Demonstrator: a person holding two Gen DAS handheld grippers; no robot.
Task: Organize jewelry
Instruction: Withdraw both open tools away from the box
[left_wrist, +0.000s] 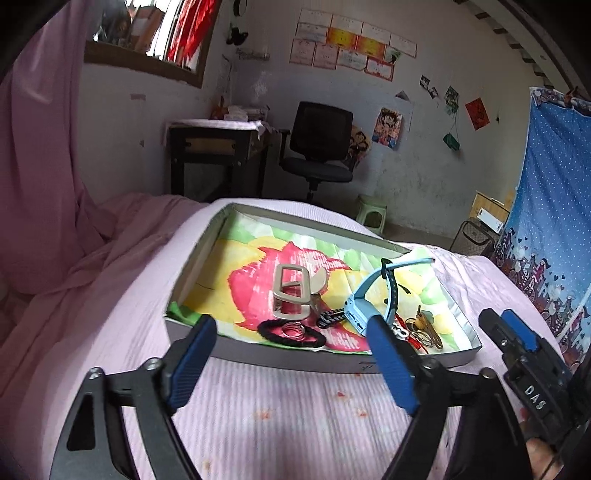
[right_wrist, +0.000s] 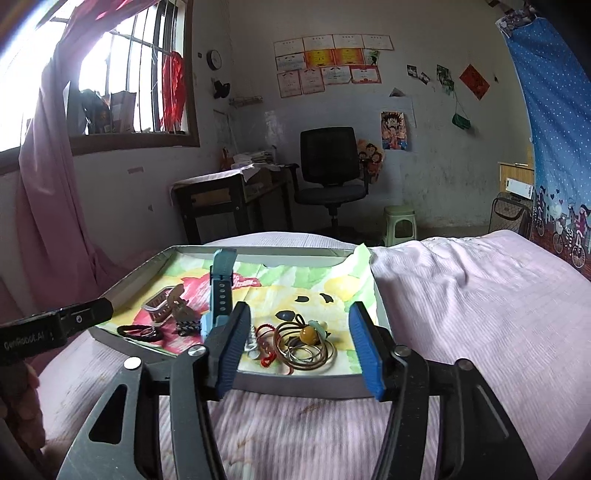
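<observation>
Both claws stood apart and empty: the left gripper (left_wrist: 291, 334) and right gripper (right_wrist: 297, 325). The jewelry sat bunched in the tray (left_wrist: 258, 356). Grabbing the bead cord (right_wrist: 303, 345) might drag its tangled neighbours out too.

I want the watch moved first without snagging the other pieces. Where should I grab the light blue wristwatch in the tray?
Grip the light blue wristwatch by its upright perforated strap, coming from above with the pads on its flat faces. That strap stands clear of the clutter, while the watch body sits low beside the red cord.
</observation>
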